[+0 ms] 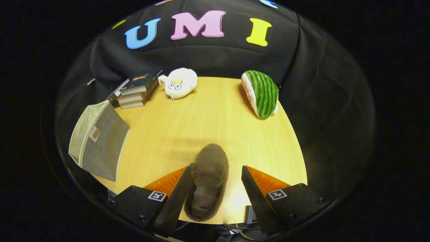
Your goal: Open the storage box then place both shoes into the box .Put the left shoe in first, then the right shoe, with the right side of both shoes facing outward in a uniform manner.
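A fuzzy grey-brown shoe (209, 181) lies on the wooden table (215, 127), toe pointing away, between my gripper's (216, 178) two fingers. The left finger (178, 196) touches or nearly touches the shoe's left side. The right finger (253, 191) stands well apart from it, so the gripper is open. The grey fabric storage box (99, 141) sits at the table's left edge, well ahead and left of the fingers, its lid side tilted toward me. Whether the box is open I cannot tell.
A stack of books (139, 89) stands at the back left beyond the box. A white plush toy (179, 83) lies beside the books. A watermelon-slice plush (262, 94) sits at the back right. Cables hang below the table's near edge.
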Action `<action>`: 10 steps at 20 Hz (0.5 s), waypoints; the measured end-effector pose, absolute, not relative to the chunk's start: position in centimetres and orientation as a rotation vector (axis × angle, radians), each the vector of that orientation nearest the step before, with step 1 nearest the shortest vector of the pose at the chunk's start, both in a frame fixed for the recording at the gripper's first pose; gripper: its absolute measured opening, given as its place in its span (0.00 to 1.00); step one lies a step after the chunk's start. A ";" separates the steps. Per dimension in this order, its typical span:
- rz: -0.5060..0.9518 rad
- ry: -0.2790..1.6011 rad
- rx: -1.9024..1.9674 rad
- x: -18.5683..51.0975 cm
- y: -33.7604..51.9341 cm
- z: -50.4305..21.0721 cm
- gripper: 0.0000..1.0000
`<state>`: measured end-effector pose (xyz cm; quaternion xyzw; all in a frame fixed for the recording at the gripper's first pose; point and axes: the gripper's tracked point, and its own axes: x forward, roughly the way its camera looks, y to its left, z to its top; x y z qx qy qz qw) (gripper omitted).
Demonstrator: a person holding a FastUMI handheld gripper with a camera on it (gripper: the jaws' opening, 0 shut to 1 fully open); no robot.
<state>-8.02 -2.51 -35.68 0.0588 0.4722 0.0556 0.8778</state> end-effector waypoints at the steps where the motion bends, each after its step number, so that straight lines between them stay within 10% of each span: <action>1: 0.115 1.013 0.109 -8.6 -2.6 -37.0 0.90; 10: 0.147 1.092 0.130 -9.8 -1.8 -41.6 0.75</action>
